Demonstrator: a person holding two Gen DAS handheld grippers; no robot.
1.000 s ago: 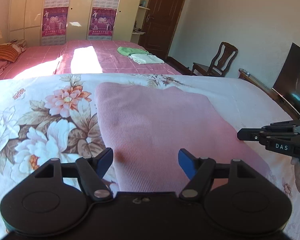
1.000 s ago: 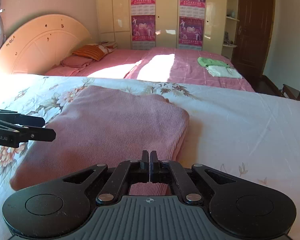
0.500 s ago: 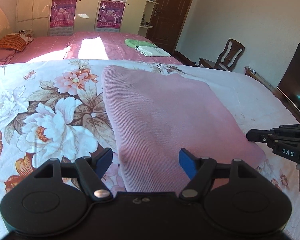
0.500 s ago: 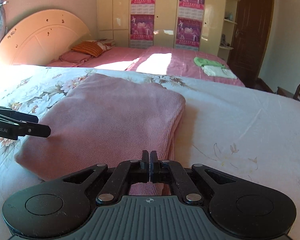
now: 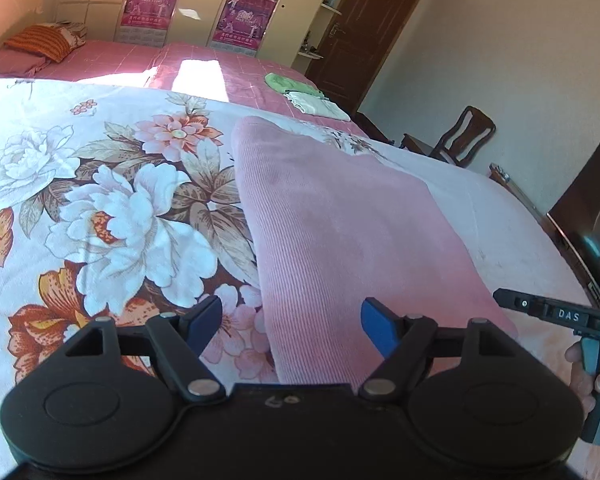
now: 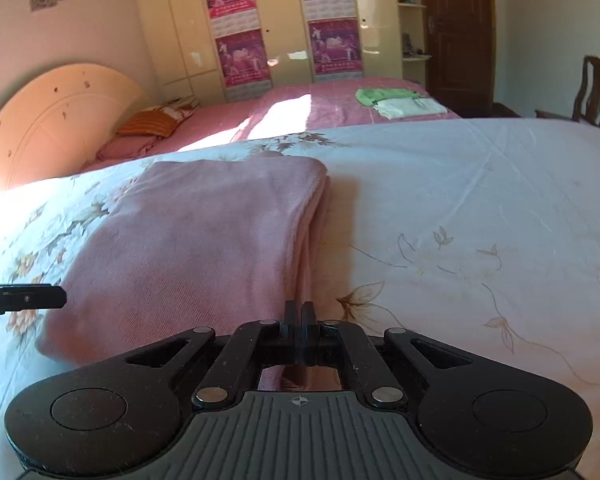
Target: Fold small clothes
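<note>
A folded pink garment point(image 5: 340, 232) is laid flat on the floral bedspread point(image 5: 100, 200), and it runs from the near edge away toward the far side. In the right wrist view the same pink garment point(image 6: 204, 240) is seen with its stacked layers showing along the right edge, and plain white bedspread point(image 6: 480, 220) is to the right of it.

The left gripper point(image 5: 292, 322) is held wide open over the near left edge of the garment, one blue fingertip point(image 5: 204, 318) above the flower print and the other above the pink cloth; whether the fingertips touch the fabric cannot be told. The right gripper point(image 6: 299, 316) is closed, its two fingers pressed together at the near right corner of the garment. If cloth is pinched between them cannot be told, because the spot is hidden by the fingers and the gripper body. In the left wrist view the right gripper point(image 5: 540, 308) is only partly seen at the right border, with some fingers of the hand point(image 5: 580, 372) on its handle.

On the far pink bed point(image 6: 332, 108) a green cloth point(image 6: 380, 95) and a pale folded cloth point(image 6: 408, 106) are lying, touching each other. An orange striped pillow point(image 6: 148, 122) is at the left, near the headboard point(image 6: 52, 116). A wooden chair point(image 5: 464, 136) is standing at the far right. A dark screen point(image 5: 588, 216) is cut off by the right border.
</note>
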